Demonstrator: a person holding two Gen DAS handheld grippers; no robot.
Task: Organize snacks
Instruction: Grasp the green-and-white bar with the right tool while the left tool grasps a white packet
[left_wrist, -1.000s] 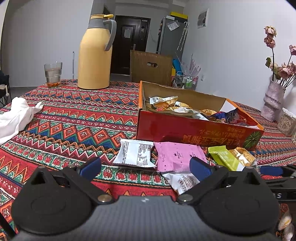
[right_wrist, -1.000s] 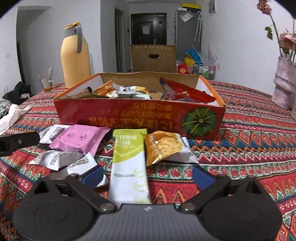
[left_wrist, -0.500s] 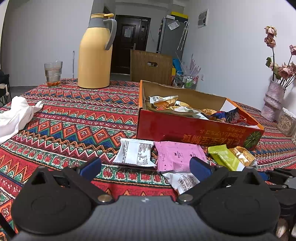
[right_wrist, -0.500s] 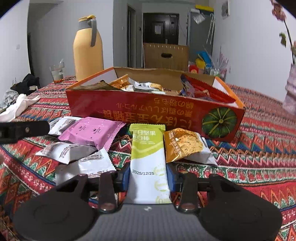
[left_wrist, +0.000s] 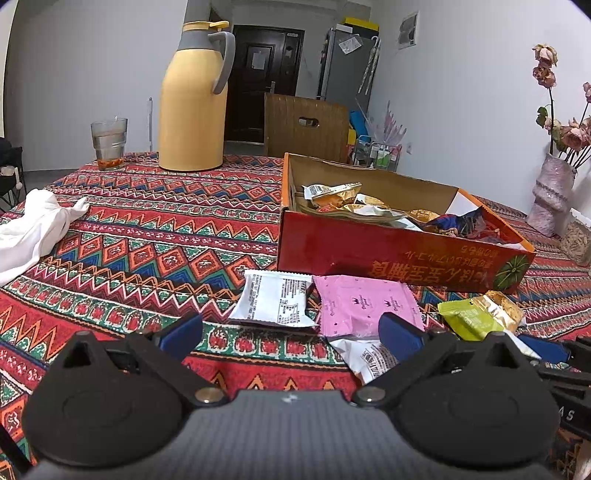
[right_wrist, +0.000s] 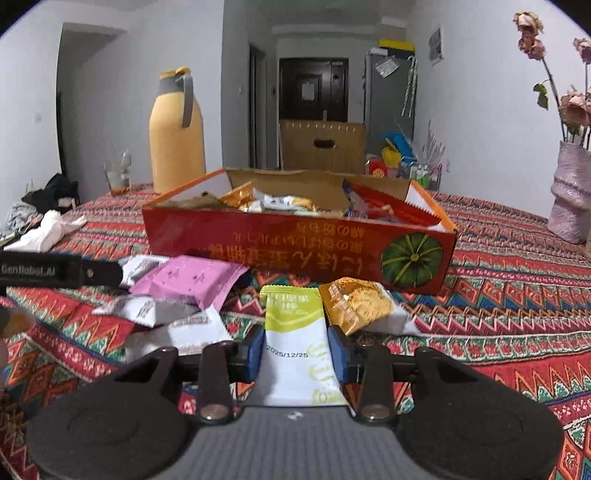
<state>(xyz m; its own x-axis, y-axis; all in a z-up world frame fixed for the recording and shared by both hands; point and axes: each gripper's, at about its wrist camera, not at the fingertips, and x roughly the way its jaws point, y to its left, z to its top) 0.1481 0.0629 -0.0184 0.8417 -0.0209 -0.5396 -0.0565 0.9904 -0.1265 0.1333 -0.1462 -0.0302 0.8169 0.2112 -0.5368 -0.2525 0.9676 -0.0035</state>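
Right hand-held gripper (right_wrist: 297, 356) is clenched on the green-and-white snack packet (right_wrist: 295, 332), which lies on the bench just before the red box (right_wrist: 258, 240). Left hand-held gripper (left_wrist: 291, 330) hangs released over the other packets. Lift the packet clear of the orange packet (right_wrist: 356, 302) beside it, then carry it over the box wall.

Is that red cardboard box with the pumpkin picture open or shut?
Open. The red cardboard box has no lid over it, and the snack packets piled inside show above its rim.

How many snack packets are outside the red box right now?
6: a green-white packet in the right claw, an orange packet beside it, a pink packet by the box, and three white packets around the pink one. More may hide beneath.
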